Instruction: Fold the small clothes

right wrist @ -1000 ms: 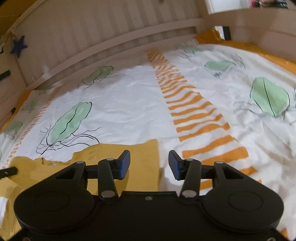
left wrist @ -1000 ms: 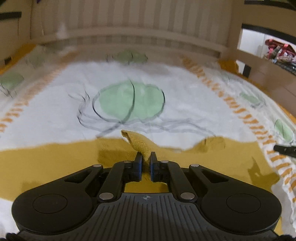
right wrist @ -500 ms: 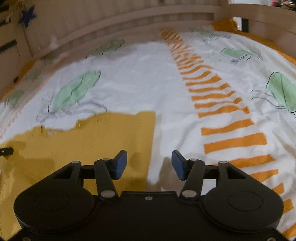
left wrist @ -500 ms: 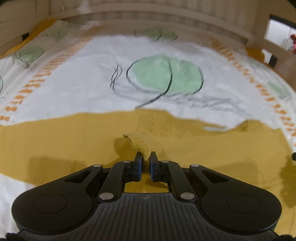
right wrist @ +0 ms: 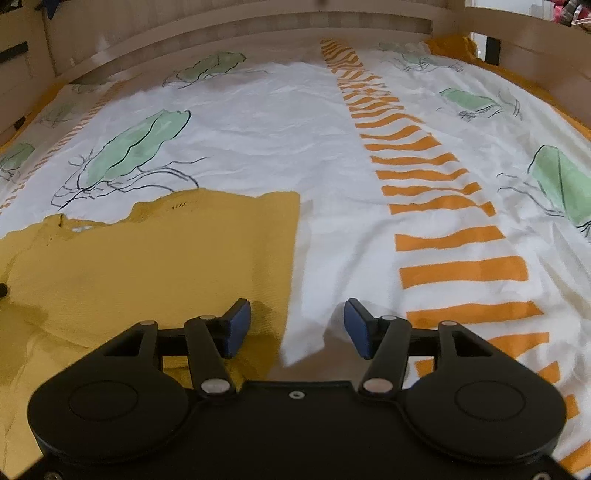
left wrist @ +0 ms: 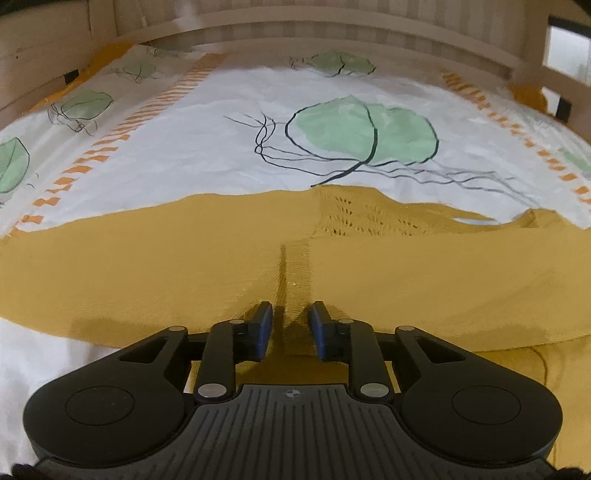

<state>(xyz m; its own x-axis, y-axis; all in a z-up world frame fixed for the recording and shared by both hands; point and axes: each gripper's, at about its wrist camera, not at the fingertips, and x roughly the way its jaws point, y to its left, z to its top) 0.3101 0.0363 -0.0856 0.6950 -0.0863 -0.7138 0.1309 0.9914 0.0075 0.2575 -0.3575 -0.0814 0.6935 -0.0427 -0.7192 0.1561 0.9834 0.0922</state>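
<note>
A mustard-yellow knit garment (left wrist: 184, 258) lies spread across the bed sheet, with an eyelet-patterned part (left wrist: 362, 218) at its far edge. My left gripper (left wrist: 290, 325) hovers low over it and its jaws are opening. A narrow ribbed strip of the garment (left wrist: 295, 273) lies between the blue pads, which stand apart from it. In the right wrist view the garment's (right wrist: 166, 258) right edge runs under my right gripper (right wrist: 297, 326), which stands open over that edge and the white sheet, holding nothing.
The white bed sheet (right wrist: 277, 147) carries green leaf prints and an orange striped band (right wrist: 436, 206). A wooden slatted rail (left wrist: 332, 33) closes the far side. The other gripper's tip (right wrist: 3, 288) shows at the left edge of the right wrist view.
The left gripper came down onto the garment and let go of the yellow strip it had pinched. The strip now lies flat. The right gripper moved a little closer over the garment's edge.
</note>
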